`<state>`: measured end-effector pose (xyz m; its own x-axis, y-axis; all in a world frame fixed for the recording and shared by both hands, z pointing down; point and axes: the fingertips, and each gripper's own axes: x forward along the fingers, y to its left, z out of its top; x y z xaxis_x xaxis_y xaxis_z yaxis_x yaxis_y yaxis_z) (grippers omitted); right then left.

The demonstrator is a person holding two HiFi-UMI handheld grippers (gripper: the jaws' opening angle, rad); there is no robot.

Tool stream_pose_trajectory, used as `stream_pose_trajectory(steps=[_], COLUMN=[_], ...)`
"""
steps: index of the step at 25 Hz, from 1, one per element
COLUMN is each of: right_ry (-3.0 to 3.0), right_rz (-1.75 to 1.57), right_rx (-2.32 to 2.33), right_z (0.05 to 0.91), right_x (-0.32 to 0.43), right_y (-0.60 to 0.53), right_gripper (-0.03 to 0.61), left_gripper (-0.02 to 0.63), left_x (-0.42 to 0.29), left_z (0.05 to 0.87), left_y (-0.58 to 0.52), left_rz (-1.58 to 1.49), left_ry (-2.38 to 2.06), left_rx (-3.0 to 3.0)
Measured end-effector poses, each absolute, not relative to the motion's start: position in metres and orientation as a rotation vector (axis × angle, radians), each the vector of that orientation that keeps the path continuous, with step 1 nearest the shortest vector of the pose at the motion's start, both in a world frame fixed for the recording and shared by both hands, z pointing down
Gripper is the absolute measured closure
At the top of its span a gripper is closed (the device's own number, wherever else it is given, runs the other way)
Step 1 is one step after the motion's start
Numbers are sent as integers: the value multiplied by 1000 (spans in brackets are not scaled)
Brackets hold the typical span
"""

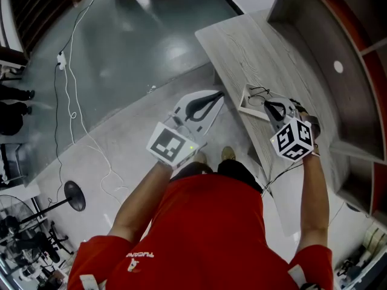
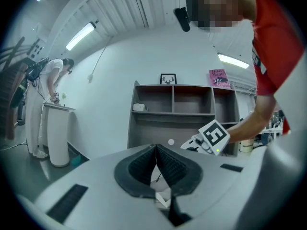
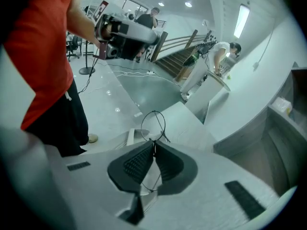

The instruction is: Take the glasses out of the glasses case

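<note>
The glasses (image 3: 153,139) are pinched in your right gripper (image 3: 153,145). Its two dark pads are clenched on the thin wire frame just below one round lens ring. That ring stands clear of the jaw tips at 12 o'clock in the right gripper view, and a thin wire of the frame runs down between the pads towards 6 o'clock.

In the head view your right gripper (image 1: 270,106) is over the grey wooden table (image 1: 254,47) at about 3 o'clock from the middle of the picture, and it points down at the tabletop. The glasses (image 1: 261,93) show there only as fine dark wire at 11 o'clock of the jaw tips.

The glasses case (image 1: 245,103), a white open box, lies on the table near its edge, just at 9 o'clock of those tips. In the right gripper view the glasses case (image 3: 129,137) shows at 9 o'clock of the jaws. No view makes clear whether any part of the frame touches it.

Your left gripper (image 1: 219,95) is off the table over the floor (image 1: 139,47), at 9 o'clock of the case. It is level, its jaws (image 2: 156,150) pressed together with nothing between them.
</note>
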<state>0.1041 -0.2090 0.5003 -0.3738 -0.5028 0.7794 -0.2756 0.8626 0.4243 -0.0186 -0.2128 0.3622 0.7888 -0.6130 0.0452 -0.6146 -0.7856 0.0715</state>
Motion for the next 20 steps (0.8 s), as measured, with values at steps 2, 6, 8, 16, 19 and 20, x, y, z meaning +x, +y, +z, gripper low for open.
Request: stream_pose_trajectory(steps=[2,6,8,16,19,20], right_ry=[-1990,-2005,-2007,-2029,-2021,-2017], right_rz=[-330,-446,-509,-747,-844,-874], right_rx=[603,666,681,607,546,522], right_z=[487,462,453,421,413,411], right_x=[101,95,91,71,60,56], right_y=[-205,-199,-196,-160,-146,-141], right_gripper=[558,560,560,561,561,561], left_gripper=[603,603,603,602,601,602], left_x=[-20,-20,-19,-26,-25,-23], left_z=[363,362,360,345,341,342], left_y=[-213,-215,-217,-231,-237,-238], left_rz=[34,34,34,39,54,61], left_ry=[-997,-1001,-999,-1028,-996,-980], left_rx=[2888,2883,2884,2899,2906,2911])
